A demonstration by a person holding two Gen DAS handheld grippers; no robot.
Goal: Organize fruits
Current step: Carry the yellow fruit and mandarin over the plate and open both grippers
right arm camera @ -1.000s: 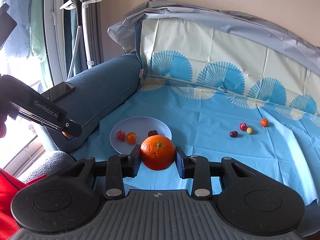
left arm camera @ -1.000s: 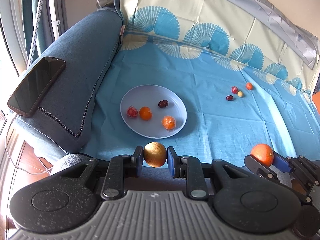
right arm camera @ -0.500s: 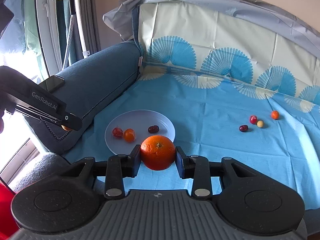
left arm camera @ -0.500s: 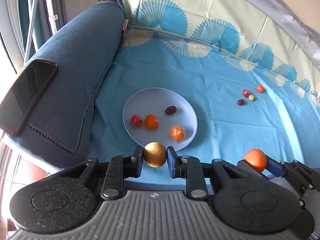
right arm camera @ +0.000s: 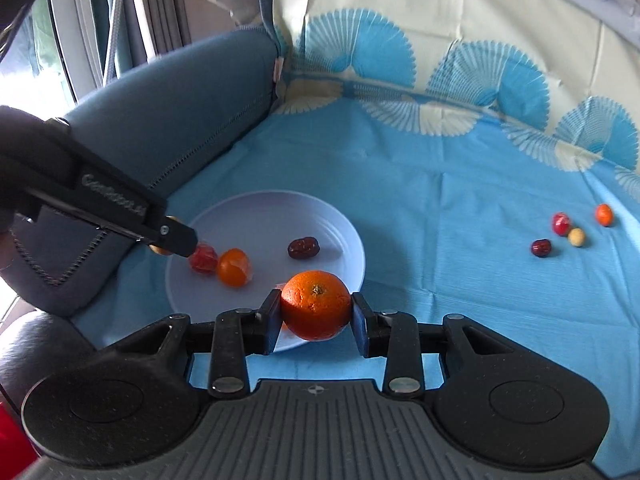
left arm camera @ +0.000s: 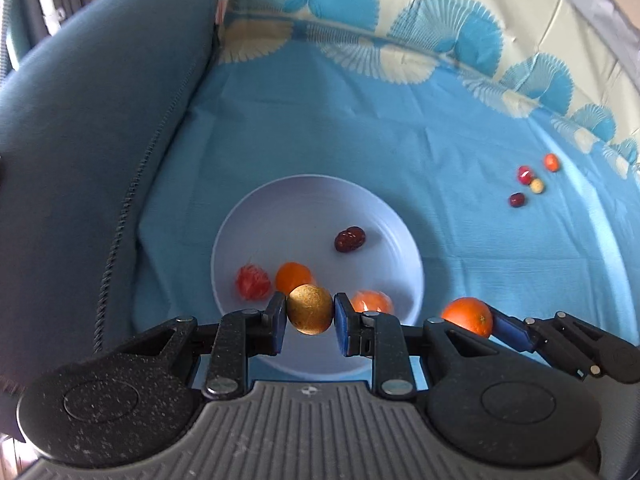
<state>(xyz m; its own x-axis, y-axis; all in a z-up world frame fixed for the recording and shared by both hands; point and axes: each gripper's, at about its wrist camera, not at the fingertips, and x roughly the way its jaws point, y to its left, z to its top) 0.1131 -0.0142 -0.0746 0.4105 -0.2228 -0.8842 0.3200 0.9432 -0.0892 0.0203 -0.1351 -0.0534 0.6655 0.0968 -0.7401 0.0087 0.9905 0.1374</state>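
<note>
Fruits are what I'm gathering onto the pale plate (left arm camera: 320,188), which sits on the blue cloth (left arm camera: 360,120) near the sofa's left armrest (left arm camera: 100,120). My left gripper (left arm camera: 310,316) is clamped on a small golden-brown fruit (left arm camera: 310,308), its pads pressing both sides, and it hangs over the plate's near edge. My right gripper (right arm camera: 316,312) is closed around an orange (right arm camera: 316,304) and hovers at the plate's near right rim, with part of the orange out past it.

On the plate already lie a dark date (left arm camera: 350,239), a small orange fruit (left arm camera: 294,276), a red fruit (left arm camera: 252,287) and another orange piece (left arm camera: 372,300). Four small fruits (left arm camera: 534,182) sit together well apart, toward the cloth's far right side.

To do this step well, I judge I should bring each fruit low and inside the rim before easing the pads apart, so nothing rolls off. The orange needs to go further in from the rim first; let go where it is, it could tip onto the cloth. The golden fruit should go on bare plate, not onto the pieces beneath it.

The far half of the plate is the open part, beyond the date. My two grippers are close side by side at the near edge, so I would set down one fruit at a time. The armrest rises just left of the plate, leaving little room there; the cloth to the right is clear for withdrawing.
</note>
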